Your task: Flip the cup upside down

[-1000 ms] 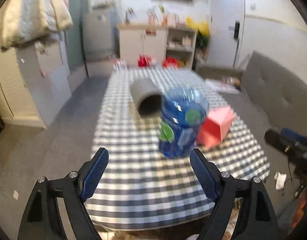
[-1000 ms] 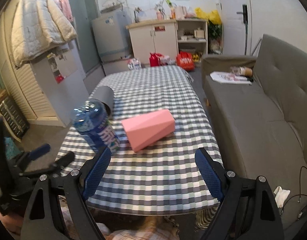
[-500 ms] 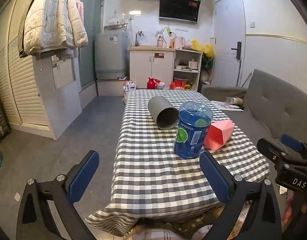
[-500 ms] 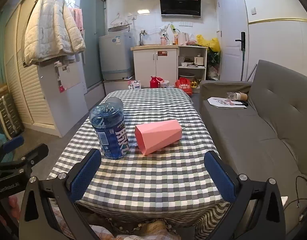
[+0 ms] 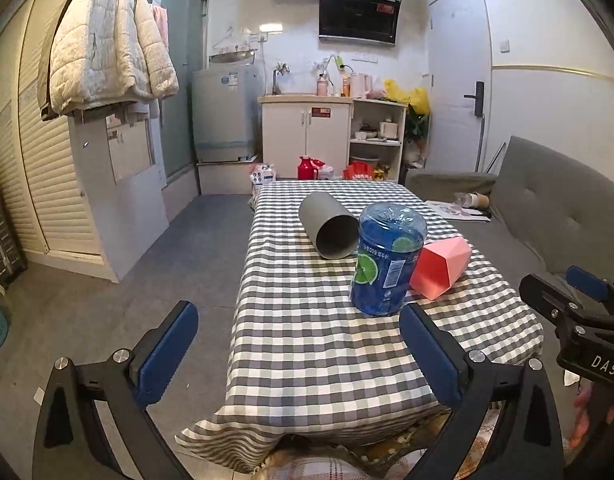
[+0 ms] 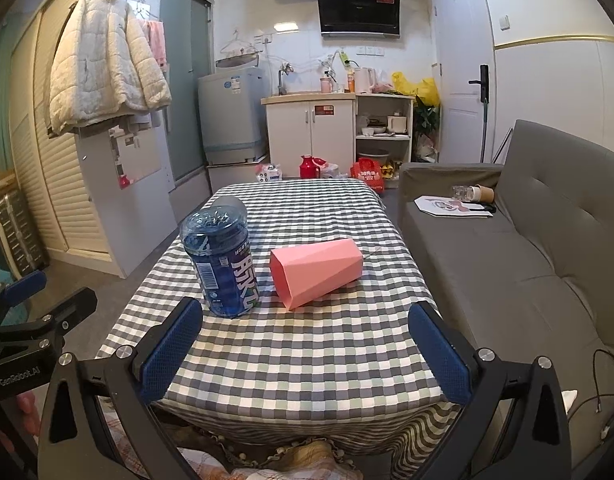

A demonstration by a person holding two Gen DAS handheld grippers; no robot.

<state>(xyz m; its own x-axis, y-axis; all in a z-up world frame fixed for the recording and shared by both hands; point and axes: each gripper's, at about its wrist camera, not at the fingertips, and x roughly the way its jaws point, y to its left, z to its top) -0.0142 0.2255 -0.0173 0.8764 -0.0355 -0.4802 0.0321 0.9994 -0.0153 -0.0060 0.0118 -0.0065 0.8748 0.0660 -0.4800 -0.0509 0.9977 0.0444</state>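
A grey cup lies on its side on the checked table, mouth toward me; in the right wrist view only its edge shows behind the blue bottle. A pink faceted cup also lies on its side, right of the bottle. My left gripper is open and empty, held back over the table's near edge. My right gripper is open and empty, also at the near edge, short of the pink cup.
A blue bottle stands upright between the two cups. A grey sofa runs along the table's right side. The other gripper shows at the right edge of the left view and the left edge of the right view.
Both grippers have pulled back and levelled, so the table now sits farther away and lower in view. The cups and bottle have not moved.
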